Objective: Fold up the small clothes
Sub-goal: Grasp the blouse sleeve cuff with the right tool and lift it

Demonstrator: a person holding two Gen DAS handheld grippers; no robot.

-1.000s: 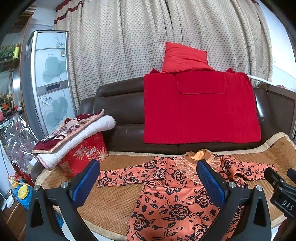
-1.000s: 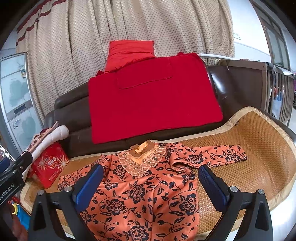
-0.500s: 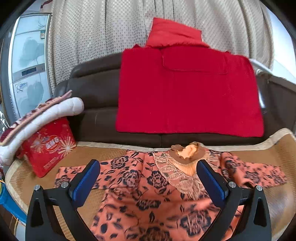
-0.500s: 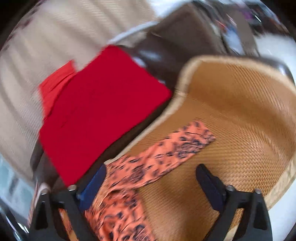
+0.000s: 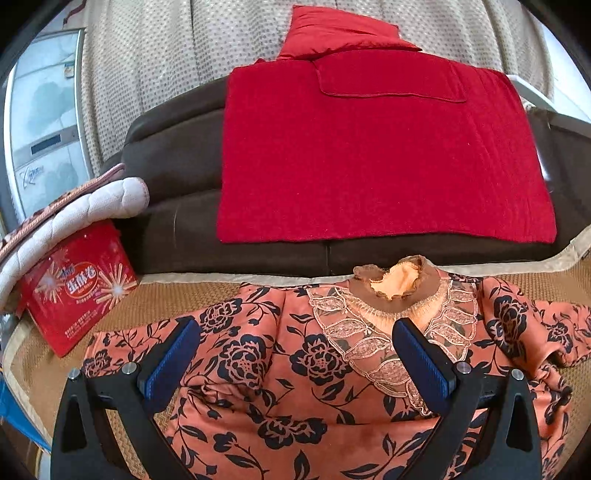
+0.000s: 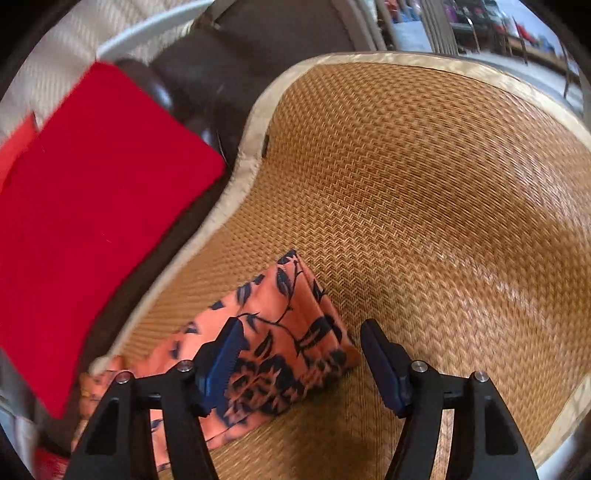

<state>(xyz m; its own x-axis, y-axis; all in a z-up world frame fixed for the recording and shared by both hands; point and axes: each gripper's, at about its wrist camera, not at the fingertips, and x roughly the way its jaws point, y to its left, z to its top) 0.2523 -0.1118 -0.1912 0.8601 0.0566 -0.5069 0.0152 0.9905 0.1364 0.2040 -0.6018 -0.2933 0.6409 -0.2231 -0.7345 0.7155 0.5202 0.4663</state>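
Observation:
An orange top with black flowers (image 5: 295,354) lies spread flat on a woven mat (image 5: 177,299), its brown lace collar (image 5: 399,291) toward the sofa back. My left gripper (image 5: 295,354) is open and hovers over the chest, just left of the collar. My right gripper (image 6: 299,354) is open, its jaws astride the cuff end of the top's sleeve (image 6: 280,332), which lies on the mat (image 6: 424,206). Neither gripper holds cloth.
A red blanket (image 5: 380,147) and a red cushion (image 5: 340,33) hang on the brown sofa back (image 5: 177,155). A red box (image 5: 77,288) under folded quilts (image 5: 74,214) stands at the mat's left end. The mat's pale border (image 6: 236,184) runs beside the sleeve.
Both grippers have moved in and down toward the top. The left came closer over the chest. The right swung right and down to the sleeve cuff, and its jaws stand narrower than before.

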